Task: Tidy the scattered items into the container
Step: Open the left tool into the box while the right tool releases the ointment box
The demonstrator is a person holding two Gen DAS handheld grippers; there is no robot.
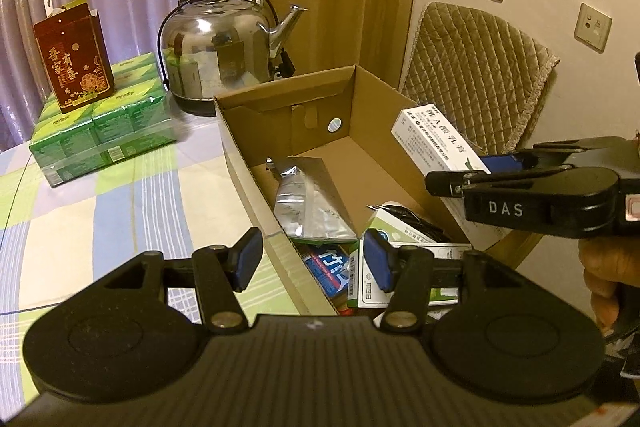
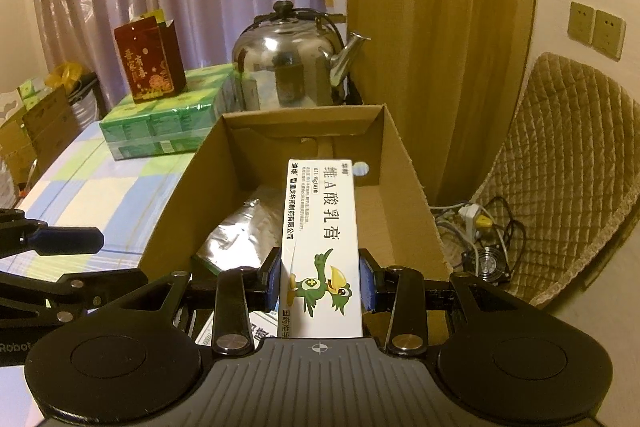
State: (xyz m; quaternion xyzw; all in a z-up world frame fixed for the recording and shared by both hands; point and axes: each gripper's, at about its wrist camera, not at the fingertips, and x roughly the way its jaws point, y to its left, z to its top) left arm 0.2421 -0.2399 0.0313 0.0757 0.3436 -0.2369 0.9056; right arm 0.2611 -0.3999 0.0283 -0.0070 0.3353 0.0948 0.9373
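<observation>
Cardboard container (image 2: 404, 187) at frame centre is already holding packets as the right gripper (image 2: 320, 283), clamping a white ointment box (image 2: 320, 227) above it, is risking a tilted drop onto the rim, the left gripper (image 1: 314, 259) gaping empty.

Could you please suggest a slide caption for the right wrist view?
Right gripper holds a white medicine box above the open cardboard box.

My left wrist camera looks from low at the open brown cardboard box (image 1: 288, 131)'s near left corner, facing its far wall. My right camera sits close above its near end. Both share the steel kettle (image 1: 224, 55).
</observation>
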